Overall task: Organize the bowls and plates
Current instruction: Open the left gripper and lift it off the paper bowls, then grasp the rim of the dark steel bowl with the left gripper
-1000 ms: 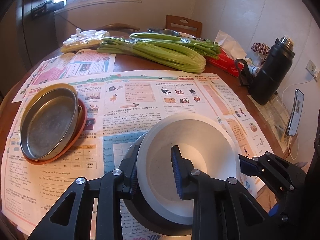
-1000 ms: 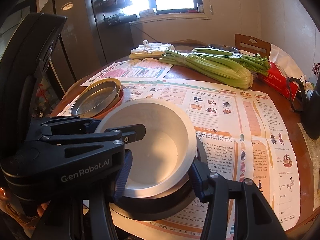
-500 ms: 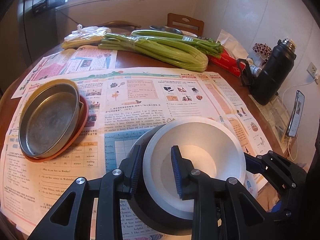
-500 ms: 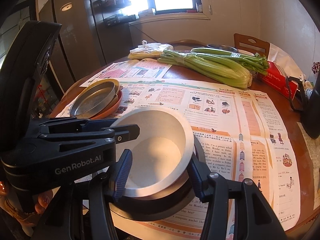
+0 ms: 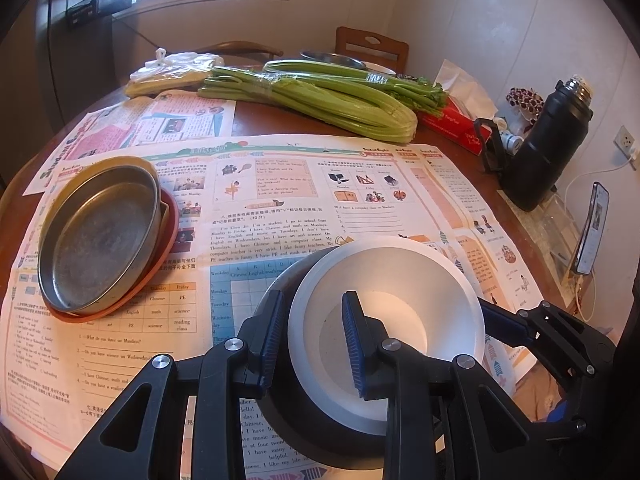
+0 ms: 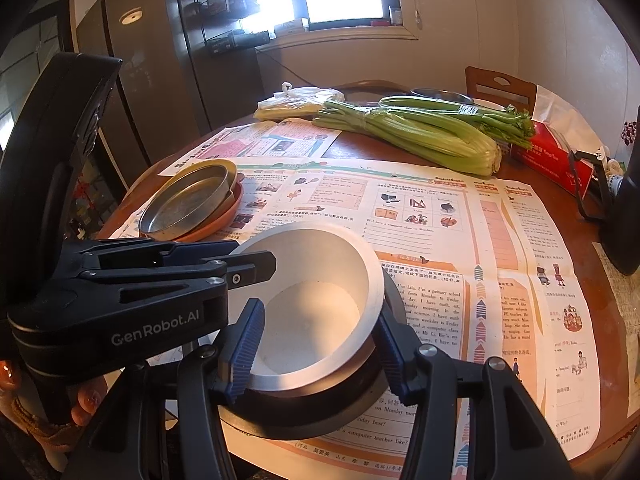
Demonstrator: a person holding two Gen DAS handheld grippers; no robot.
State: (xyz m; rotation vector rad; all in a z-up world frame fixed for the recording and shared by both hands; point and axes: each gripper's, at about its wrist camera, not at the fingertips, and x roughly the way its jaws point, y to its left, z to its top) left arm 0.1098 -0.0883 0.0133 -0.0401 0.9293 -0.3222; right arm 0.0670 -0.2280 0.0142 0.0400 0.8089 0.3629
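Left gripper [image 5: 312, 344] jaws pinch the white bowl [image 5: 400, 280] rim, right gripper [image 6: 320, 344] jaws span the tilted bowl in the dark bowl [image 6: 304, 408]; uneven release could tip it.

Round wood table [image 5: 256, 114] covered with newspaper [image 5: 280, 208]. Far side: celery [image 5: 320, 96] bundles, plastic bag [image 5: 176, 66] just left of them, red tissue box [image 5: 452, 128] at their right end. Black flask [image 5: 548, 144] on the right edge, phone [image 5: 594, 228] propped near it. Chair [image 5: 372, 46] behind the table.
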